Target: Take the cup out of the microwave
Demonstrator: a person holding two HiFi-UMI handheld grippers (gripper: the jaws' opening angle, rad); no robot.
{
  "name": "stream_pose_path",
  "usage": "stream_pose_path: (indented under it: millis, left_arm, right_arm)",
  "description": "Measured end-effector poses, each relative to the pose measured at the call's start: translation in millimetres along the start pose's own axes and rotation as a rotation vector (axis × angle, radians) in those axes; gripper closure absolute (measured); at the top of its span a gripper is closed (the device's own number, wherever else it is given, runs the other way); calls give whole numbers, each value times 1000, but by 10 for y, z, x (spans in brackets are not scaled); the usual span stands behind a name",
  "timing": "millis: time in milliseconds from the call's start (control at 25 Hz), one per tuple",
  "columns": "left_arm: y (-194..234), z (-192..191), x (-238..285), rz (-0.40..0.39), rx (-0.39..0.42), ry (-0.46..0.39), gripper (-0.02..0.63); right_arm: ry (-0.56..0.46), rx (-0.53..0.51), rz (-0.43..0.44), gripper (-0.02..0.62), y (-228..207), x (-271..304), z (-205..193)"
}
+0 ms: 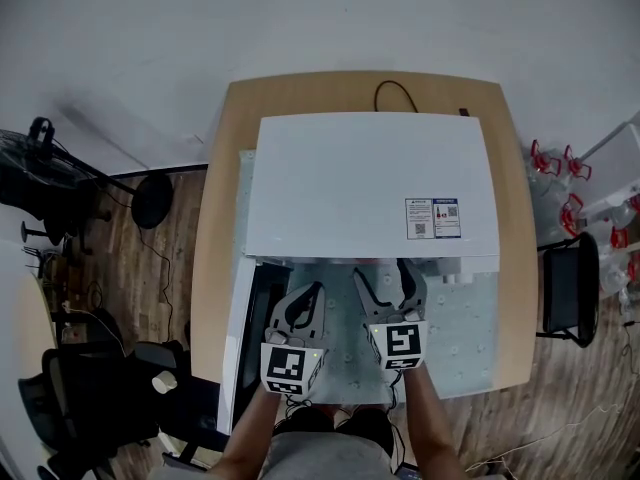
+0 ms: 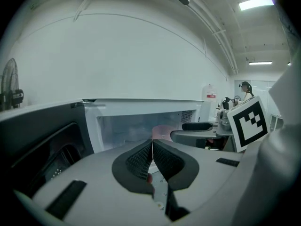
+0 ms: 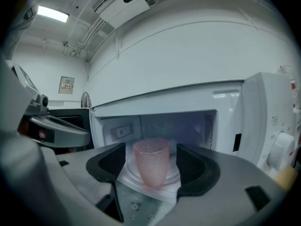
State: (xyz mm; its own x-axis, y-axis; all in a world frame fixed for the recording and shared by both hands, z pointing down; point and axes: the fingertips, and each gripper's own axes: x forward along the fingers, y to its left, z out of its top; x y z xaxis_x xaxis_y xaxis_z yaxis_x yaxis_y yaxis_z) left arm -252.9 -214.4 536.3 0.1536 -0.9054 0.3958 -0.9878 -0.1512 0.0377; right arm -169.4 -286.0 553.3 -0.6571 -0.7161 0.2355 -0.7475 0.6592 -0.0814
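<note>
Pink and pebbled, the cup (image 3: 151, 160) stands upright on the glass plate (image 3: 175, 175) inside the microwave (image 1: 370, 183), with nothing visible in it. The right gripper (image 1: 386, 286) points into the microwave's mouth, jaws wide apart, the cup framed between them untouched. The left gripper (image 1: 312, 293), jaws pressed together on nothing, hovers before the microwave beside its door (image 1: 243, 333), which is swung open.

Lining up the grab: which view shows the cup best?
Right gripper view: the pink cup stands upright in the open microwave, framed by open fingers. Left gripper view shows a pink sliver; head view, nothing.
</note>
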Motion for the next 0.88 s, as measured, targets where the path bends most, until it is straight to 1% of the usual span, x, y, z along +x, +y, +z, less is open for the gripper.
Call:
stream_pose_path:
  millis: [120,280,480,680,880]
  left_arm:
    - [22,-4,36,0,-9,3,583]
    - [71,-19,68,10,-14,5,582]
    - [99,-39,102,11,-21,9,583]
    - [124,-75,117,12,-17,20,583]
    - [144,-45,136,14,-21,15,581]
  right_arm:
    - [27,0,1,251,-31,139,-42]
    - [55,-20,8,241,-25,308,-90]
    - [79,-54,11,241,6,436,-161]
    - [81,-55,8,242,-17,475,-176]
    - [87,-55,28,246,-24,466,-181]
